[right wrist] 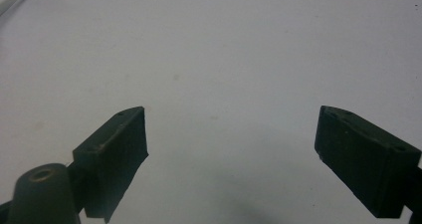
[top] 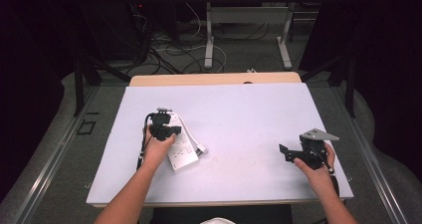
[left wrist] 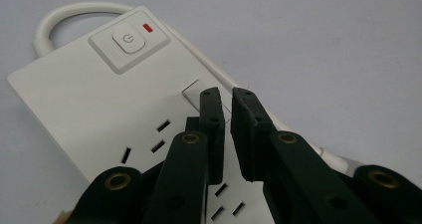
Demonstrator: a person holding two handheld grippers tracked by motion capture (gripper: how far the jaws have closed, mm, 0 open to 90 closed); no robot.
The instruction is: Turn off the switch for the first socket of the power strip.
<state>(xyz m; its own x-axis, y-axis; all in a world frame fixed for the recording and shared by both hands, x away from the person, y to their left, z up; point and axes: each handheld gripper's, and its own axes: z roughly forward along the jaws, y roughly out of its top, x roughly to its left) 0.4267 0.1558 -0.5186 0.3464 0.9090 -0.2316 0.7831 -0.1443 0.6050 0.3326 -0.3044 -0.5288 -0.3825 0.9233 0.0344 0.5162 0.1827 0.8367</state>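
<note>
**One power strip under my left gripper, right gripper idle**

White sheeting covers the tabletop (top: pixel 239 114), with a strip of bare wood along its far edge and a dark floor strewn with cables beyond it. On the sheet I count one thing: a single white power strip (top: pixel 180 147), lying flat on the left half, its long side running away from me at a slant. It has one white cord (left wrist: pixel 59 15), which leaves the strip in a loop at the switch end and runs back along its side. In the left gripper view I count one power button (left wrist: pixel 128 40) and one small red light (left wrist: pixel 148 28) just beside it, then several pairs of socket slots farther down the face.

I hold two grippers, one in each hand. My left gripper (left wrist: pixel 225 92) hovers right over the strip, tips pointing down at a small square panel on its face; the jaws stand nearly closed, a narrow gap between them and nothing gripped. My right gripper (right wrist: pixel 231 129) sits well apart, over the bare right side of the sheet, jaws spread wide and holding nothing.

No container is on the tabletop.
</note>
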